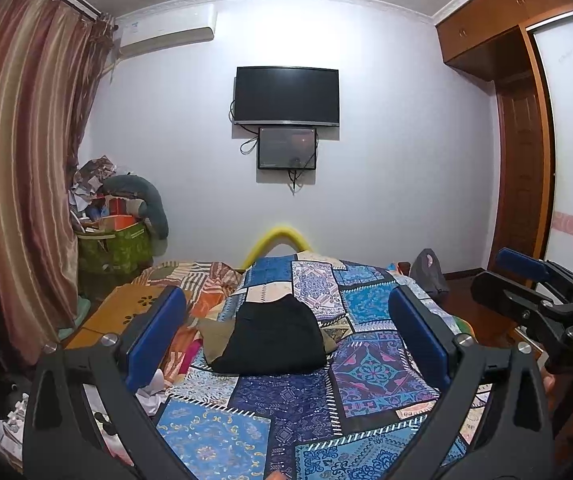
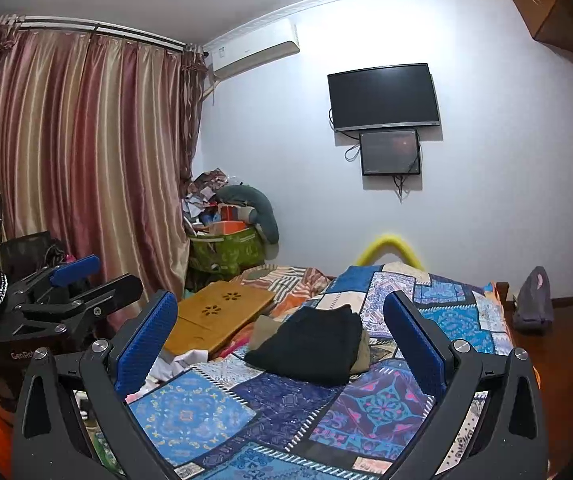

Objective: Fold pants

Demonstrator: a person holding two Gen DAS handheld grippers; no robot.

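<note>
Folded black pants (image 1: 274, 338) lie on top of a folded khaki garment (image 1: 210, 336) in the middle of the patchwork bedspread (image 1: 370, 364). In the right wrist view the black pants (image 2: 310, 344) lie ahead on the bed. My left gripper (image 1: 286, 328) is open and empty, held above the bed, short of the pants. My right gripper (image 2: 282, 332) is open and empty too. The right gripper shows at the right edge of the left wrist view (image 1: 526, 276); the left gripper shows at the left of the right wrist view (image 2: 86, 280).
A wooden lap desk (image 2: 218, 312) lies on the bed's left side beside rumpled striped bedding (image 2: 294, 280). A green bag full of clutter (image 2: 226, 252) stands by the curtain (image 2: 86, 152). A grey backpack (image 2: 534, 300) sits on the floor at the right. A TV (image 2: 382, 96) hangs on the far wall.
</note>
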